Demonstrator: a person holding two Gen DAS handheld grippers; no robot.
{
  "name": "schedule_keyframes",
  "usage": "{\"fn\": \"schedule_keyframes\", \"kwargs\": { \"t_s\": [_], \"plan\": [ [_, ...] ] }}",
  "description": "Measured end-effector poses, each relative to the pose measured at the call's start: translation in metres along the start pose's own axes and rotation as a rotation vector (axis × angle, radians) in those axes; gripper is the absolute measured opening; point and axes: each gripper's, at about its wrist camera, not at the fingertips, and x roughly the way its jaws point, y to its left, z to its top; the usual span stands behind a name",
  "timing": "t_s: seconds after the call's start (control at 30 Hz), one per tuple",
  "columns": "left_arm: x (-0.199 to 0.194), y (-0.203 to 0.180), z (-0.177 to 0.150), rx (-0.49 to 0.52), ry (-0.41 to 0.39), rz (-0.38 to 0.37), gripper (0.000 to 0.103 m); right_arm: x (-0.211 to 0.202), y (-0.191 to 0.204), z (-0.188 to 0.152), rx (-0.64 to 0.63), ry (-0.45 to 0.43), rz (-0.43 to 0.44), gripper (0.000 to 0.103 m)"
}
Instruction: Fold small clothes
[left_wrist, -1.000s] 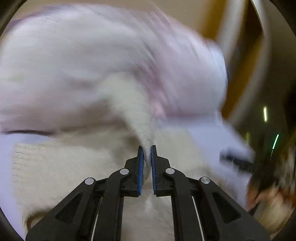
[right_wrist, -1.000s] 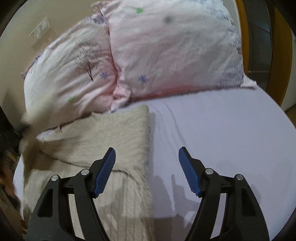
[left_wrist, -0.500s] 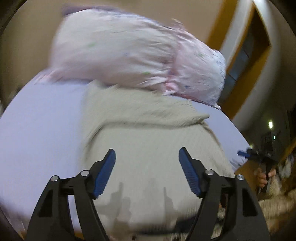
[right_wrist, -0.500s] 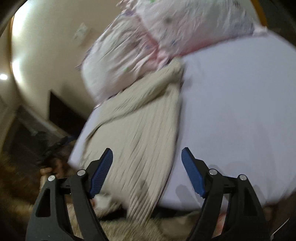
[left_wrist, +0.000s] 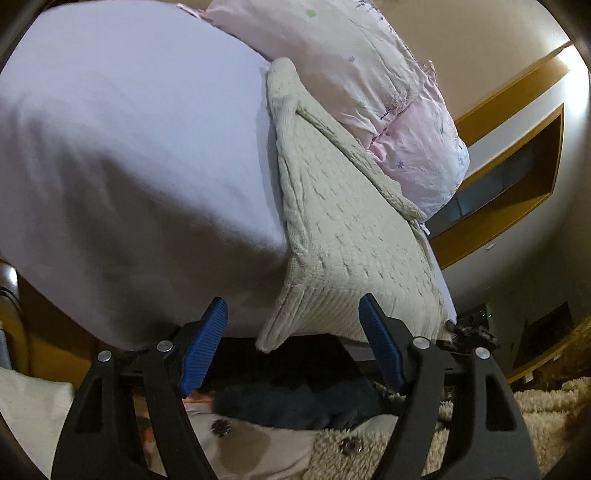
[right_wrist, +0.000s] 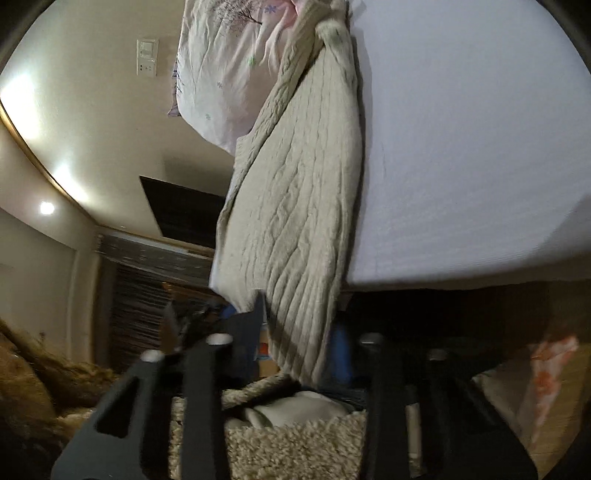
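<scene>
A beige cable-knit sweater (left_wrist: 332, 221) lies lengthwise on the lilac bed sheet (left_wrist: 129, 147), its ribbed hem hanging over the mattress edge. My left gripper (left_wrist: 293, 343) is open, its blue pads either side of the hem's lower corner, just below it and not touching. In the right wrist view the sweater (right_wrist: 295, 192) hangs down over the edge, and my right gripper (right_wrist: 295, 343) is open with the hem's lowest part between its blurred fingers (right_wrist: 341, 350).
Pink floral pillows (left_wrist: 369, 85) lie at the head of the bed against the sweater's far end. A shaggy beige rug (right_wrist: 288, 443) and a dark garment (left_wrist: 295, 402) lie on the floor below. A wooden frame (left_wrist: 517, 155) lines the wall.
The left gripper, shut on the sweater a second ago, has opened. Both grippers have dropped to the mattress edge, at the sweater's hanging hem.
</scene>
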Motion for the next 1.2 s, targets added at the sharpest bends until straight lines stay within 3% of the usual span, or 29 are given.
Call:
{"fn": "schedule_keyframes", "kwargs": {
  "t_s": [0.03, 0.17, 0.2, 0.33, 0.4, 0.53, 0.6, 0.67, 0.77, 0.87, 0.97, 1.0, 1.03, 1.07, 1.1, 1.13, 1.2],
  "plan": [
    [0.004, -0.002, 0.0, -0.001, -0.001, -0.022, 0.067, 0.001, 0.002, 0.0, -0.009, -0.005, 0.002, 0.012],
    [0.005, -0.01, -0.004, -0.001, 0.021, -0.082, 0.012, -0.016, 0.027, 0.007, -0.098, -0.08, 0.027, 0.008],
    [0.004, -0.013, -0.004, 0.001, 0.021, -0.085, 0.009, -0.019, 0.033, 0.011, -0.113, -0.101, 0.034, 0.008],
    [-0.007, -0.048, 0.018, 0.065, -0.02, -0.146, 0.007, -0.039, 0.077, 0.045, -0.235, -0.218, 0.046, 0.007],
    [-0.011, -0.076, 0.052, 0.139, -0.066, -0.151, 0.007, -0.041, 0.1, 0.074, -0.291, -0.272, 0.029, 0.007],
    [0.007, -0.112, 0.146, 0.168, -0.199, -0.089, 0.007, -0.03, 0.13, 0.152, -0.32, -0.401, -0.042, 0.007],
    [0.04, -0.12, 0.208, 0.146, -0.266, 0.012, 0.007, -0.017, 0.124, 0.201, -0.263, -0.468, -0.095, 0.007],
    [0.081, -0.117, 0.256, 0.127, -0.268, 0.13, 0.007, 0.002, 0.111, 0.249, -0.22, -0.507, -0.212, 0.007],
    [0.14, -0.097, 0.3, 0.064, -0.219, 0.264, 0.007, 0.036, 0.071, 0.296, -0.107, -0.484, -0.36, 0.007],
    [0.177, -0.071, 0.31, -0.021, -0.137, 0.286, 0.007, 0.06, 0.042, 0.308, -0.033, -0.451, -0.456, 0.009],
    [0.178, -0.063, 0.302, 0.001, -0.124, 0.296, 0.007, 0.066, 0.038, 0.307, -0.061, -0.477, -0.512, 0.015],
    [0.173, -0.063, 0.302, 0.005, -0.122, 0.289, 0.011, 0.066, 0.039, 0.305, -0.075, -0.491, -0.51, 0.019],
    [0.163, -0.063, 0.301, 0.003, -0.127, 0.286, 0.019, 0.063, 0.043, 0.299, -0.099, -0.527, -0.506, 0.035],
    [0.155, -0.062, 0.302, 0.004, -0.138, 0.282, 0.045, 0.065, 0.047, 0.309, -0.117, -0.561, -0.512, 0.063],
    [0.146, -0.062, 0.3, 0.006, -0.163, 0.283, 0.079, 0.061, 0.052, 0.304, -0.144, -0.609, -0.53, 0.079],
    [0.13, -0.062, 0.297, 0.01, -0.208, 0.296, 0.09, 0.056, 0.056, 0.299, -0.174, -0.659, -0.548, 0.098],
    [0.115, -0.06, 0.293, 0.014, -0.21, 0.321, 0.095, 0.047, 0.063, 0.293, -0.234, -0.69, -0.531, 0.099]
  ]
}}
